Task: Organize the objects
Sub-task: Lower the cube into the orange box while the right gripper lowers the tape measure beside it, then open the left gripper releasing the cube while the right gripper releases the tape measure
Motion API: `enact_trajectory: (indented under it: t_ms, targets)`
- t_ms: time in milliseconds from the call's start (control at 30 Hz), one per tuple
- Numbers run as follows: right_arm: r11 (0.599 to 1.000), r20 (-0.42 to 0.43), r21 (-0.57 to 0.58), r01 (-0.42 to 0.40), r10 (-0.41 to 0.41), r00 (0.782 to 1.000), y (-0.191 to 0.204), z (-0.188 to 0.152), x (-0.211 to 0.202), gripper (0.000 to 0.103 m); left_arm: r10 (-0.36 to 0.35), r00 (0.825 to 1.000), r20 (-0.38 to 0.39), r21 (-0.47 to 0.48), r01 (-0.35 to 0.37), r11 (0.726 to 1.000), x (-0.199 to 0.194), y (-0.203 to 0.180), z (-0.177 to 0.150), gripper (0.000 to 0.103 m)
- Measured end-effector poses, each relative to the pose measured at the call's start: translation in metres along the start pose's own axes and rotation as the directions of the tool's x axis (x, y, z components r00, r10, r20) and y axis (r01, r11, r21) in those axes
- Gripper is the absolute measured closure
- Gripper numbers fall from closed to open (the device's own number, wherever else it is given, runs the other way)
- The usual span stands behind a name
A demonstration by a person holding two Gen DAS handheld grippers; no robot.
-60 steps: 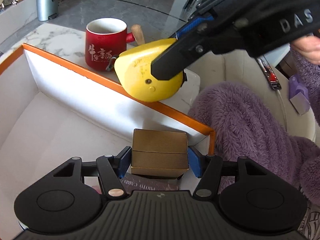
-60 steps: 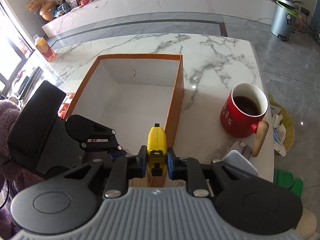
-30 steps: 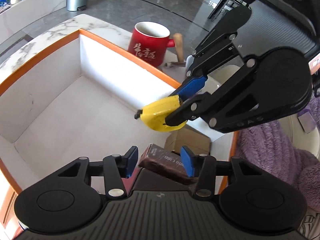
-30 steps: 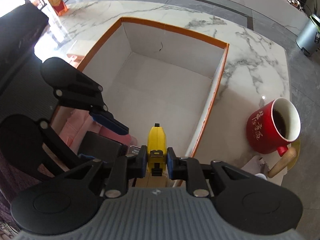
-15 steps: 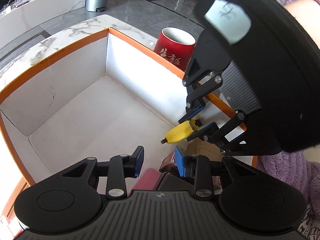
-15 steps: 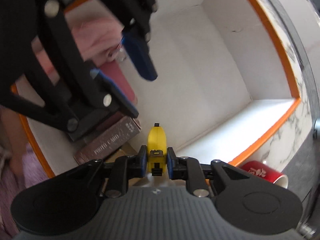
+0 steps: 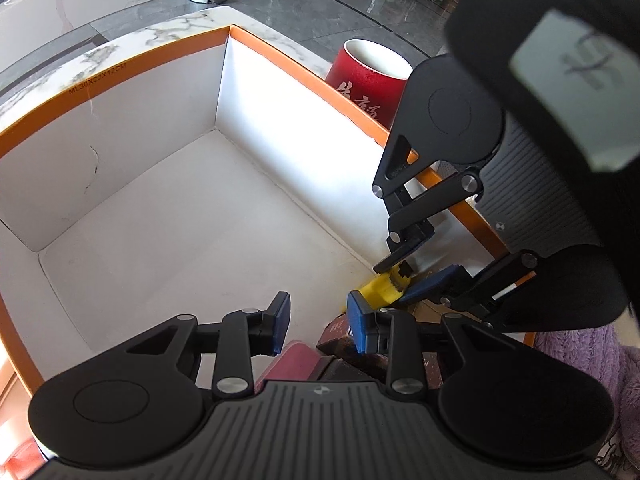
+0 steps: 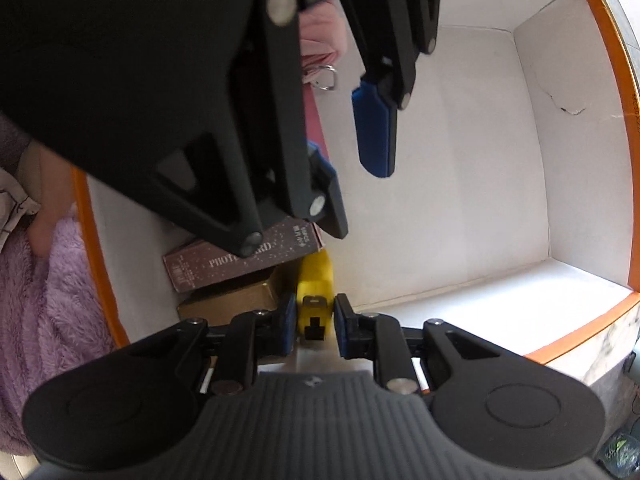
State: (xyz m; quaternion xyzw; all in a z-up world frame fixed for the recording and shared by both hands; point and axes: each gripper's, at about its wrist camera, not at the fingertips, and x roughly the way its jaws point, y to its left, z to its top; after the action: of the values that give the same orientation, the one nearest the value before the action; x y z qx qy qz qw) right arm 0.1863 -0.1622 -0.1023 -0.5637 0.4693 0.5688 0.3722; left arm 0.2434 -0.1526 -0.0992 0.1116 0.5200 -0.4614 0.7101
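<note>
Box (image 7: pixel 192 50), white inside with an orange rim, sits on the marble worktop (image 7: pixel 160 34) and fills both views. The right gripper (image 8: pixel 315 322) points straight down into its near corner, pads clamped on a yellow tape measure (image 8: pixel 316 280) that hangs low against the side wall, just beside a gold box (image 8: pixel 236 300) and the brown photo-card box (image 8: pixel 244 260) lying partly on top of it. From the left wrist view the same tape (image 7: pixel 380 288) shows as a small yellow lump between the blue pads of the right gripper (image 7: pixel 400 280), whose black body slants in from the upper right. The left gripper (image 7: pixel 318 320) tilts steeply down into the same corner; its jaws are closing with a gap between them and nothing pressed by the pads, though the card box (image 7: pixel 340 340) and a dark red item (image 7: pixel 294 360) lie just below them. In the right wrist view the left gripper (image 8: pixel 352 152) looms overhead, one blue pad (image 8: pixel 376 132) hanging free above the bare white floor. Pink cloth (image 8: pixel 320 32) with a metal ring lies behind it in the box. A red mug (image 7: pixel 368 80) stands on the worktop just outside the far wall. A purple fleece sleeve (image 8: pixel 52 300) shows beside the box edge.
</note>
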Motion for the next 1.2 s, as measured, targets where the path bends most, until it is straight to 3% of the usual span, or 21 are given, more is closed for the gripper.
enact_trajectory:
  t_ms: [100, 300, 467, 600, 800, 967, 1133, 1200]
  targets:
    - [1.000, 0.014, -0.005, -0.017, 0.017, 1.000, -0.002, -0.003, -0.006, 0.081, -0.002, 1.000, -0.001, -0.020, 0.002, 1.000, 0.003, 0.001, 0.003, 0.068]
    - [0.987, 0.082, 0.039, -0.155, 0.152, 0.985, -0.013, -0.013, -0.018, 0.082, -0.010, 1.000, -0.014, -0.050, 0.009, 0.999, 0.009, 0.002, 0.005, 0.069]
    - [0.985, 0.102, 0.054, -0.164, 0.158, 0.982, -0.019, -0.018, -0.022, 0.082, -0.007, 1.000, -0.020, -0.072, 0.006, 0.997, 0.010, 0.004, 0.005, 0.069]
    - [0.987, 0.111, 0.077, -0.144, 0.135, 0.985, -0.024, -0.025, -0.028, 0.083, -0.005, 1.000, -0.021, -0.084, 0.003, 0.996, 0.002, -0.002, 0.001, 0.069]
    - [0.989, 0.146, 0.114, -0.092, 0.075, 0.986, -0.036, -0.033, -0.040, 0.096, 0.001, 1.000, -0.022, -0.096, -0.004, 0.995, 0.005, 0.004, -0.003, 0.070]
    - [0.991, 0.122, 0.132, 0.013, -0.029, 0.992, -0.043, -0.027, -0.030, 0.096, 0.034, 0.999, -0.043, -0.101, -0.038, 0.994, 0.006, 0.009, -0.004, 0.070]
    - [0.998, 0.068, 0.057, 0.002, -0.006, 0.998, -0.038, -0.017, -0.001, 0.099, 0.016, 0.998, -0.064, -0.131, -0.024, 0.991, 0.005, 0.018, -0.007, 0.071]
    - [1.000, 0.046, 0.023, -0.003, 0.002, 0.999, -0.037, -0.016, 0.009, 0.099, 0.049, 0.995, -0.085, -0.145, -0.061, 0.987, 0.002, 0.020, -0.007, 0.071]
